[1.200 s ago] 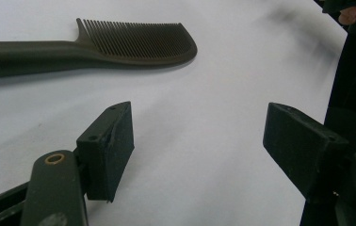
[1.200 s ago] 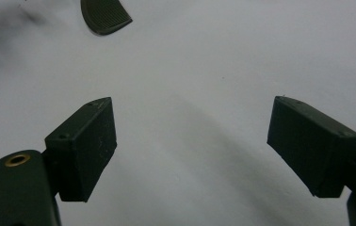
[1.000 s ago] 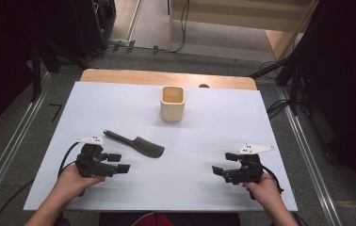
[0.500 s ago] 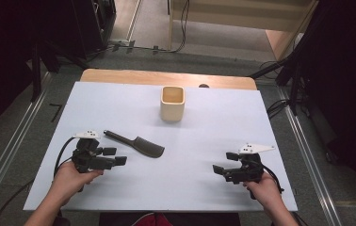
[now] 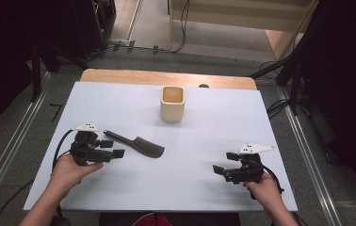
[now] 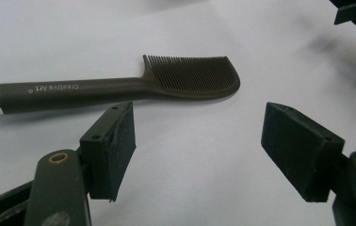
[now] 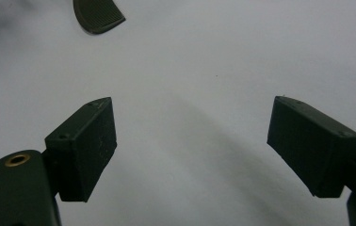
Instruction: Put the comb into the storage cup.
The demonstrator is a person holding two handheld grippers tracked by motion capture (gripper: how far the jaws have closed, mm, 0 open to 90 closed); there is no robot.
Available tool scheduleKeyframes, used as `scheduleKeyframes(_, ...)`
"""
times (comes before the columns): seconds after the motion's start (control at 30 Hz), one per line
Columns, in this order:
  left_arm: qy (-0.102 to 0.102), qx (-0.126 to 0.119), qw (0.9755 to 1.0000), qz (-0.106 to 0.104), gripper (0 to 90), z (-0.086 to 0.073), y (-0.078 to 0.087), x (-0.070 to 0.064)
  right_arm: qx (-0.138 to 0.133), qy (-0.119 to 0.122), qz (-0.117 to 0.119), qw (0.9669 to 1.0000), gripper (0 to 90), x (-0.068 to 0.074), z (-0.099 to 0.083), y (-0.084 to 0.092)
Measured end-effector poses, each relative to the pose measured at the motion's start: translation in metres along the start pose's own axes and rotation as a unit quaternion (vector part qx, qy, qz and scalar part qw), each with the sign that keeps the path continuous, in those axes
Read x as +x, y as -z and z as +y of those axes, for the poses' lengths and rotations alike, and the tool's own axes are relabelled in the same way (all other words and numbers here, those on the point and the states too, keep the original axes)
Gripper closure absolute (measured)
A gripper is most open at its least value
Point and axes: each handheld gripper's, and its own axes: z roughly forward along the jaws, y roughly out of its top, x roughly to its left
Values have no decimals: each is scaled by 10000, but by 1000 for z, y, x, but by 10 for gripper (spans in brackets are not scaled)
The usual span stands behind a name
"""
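Observation:
A dark comb [image 5: 136,144] with a long handle and a metal end cap lies flat on the white table [image 5: 199,136], left of centre. In the left gripper view the comb [image 6: 119,84] lies just beyond the jaws. My left gripper [image 5: 112,149] stands open right beside the comb's handle, nothing between its fingers. A beige square cup [image 5: 172,103] stands upright at the back centre. My right gripper [image 5: 225,162] is open near the front right, over bare table. The right gripper view catches the comb's toothed tip [image 7: 98,15] at the top left.
A wooden strip [image 5: 166,77] edges the table's far side. Metal rails run along both sides on the floor. A wooden cabinet [image 5: 242,19] and cables lie beyond the table. Bare table surface stretches between the two grippers.
My left gripper has moved forward and slightly right, closing in on the comb's handle. The right gripper has stayed put. Comb and cup have not moved.

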Motion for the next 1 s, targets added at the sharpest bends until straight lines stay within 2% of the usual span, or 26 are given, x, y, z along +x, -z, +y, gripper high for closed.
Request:
scheduleKeyframes(0.57,40,6,10000,51,296,24,2,13,6,1,17,10000,146,0,0,0)
scheduleKeyframes(0.73,101,37,9999,22,295,32,0,18,-29,9,-32,10000,146,0,1,1)
scheduleKeyframes(0.83,196,-6,9997,-132,296,37,1,19,-3,2,-24,10000,146,0,0,1)
scheduleKeyframes(1.0,209,-57,9997,-94,296,47,2,23,31,25,8,10000,146,0,0,0)
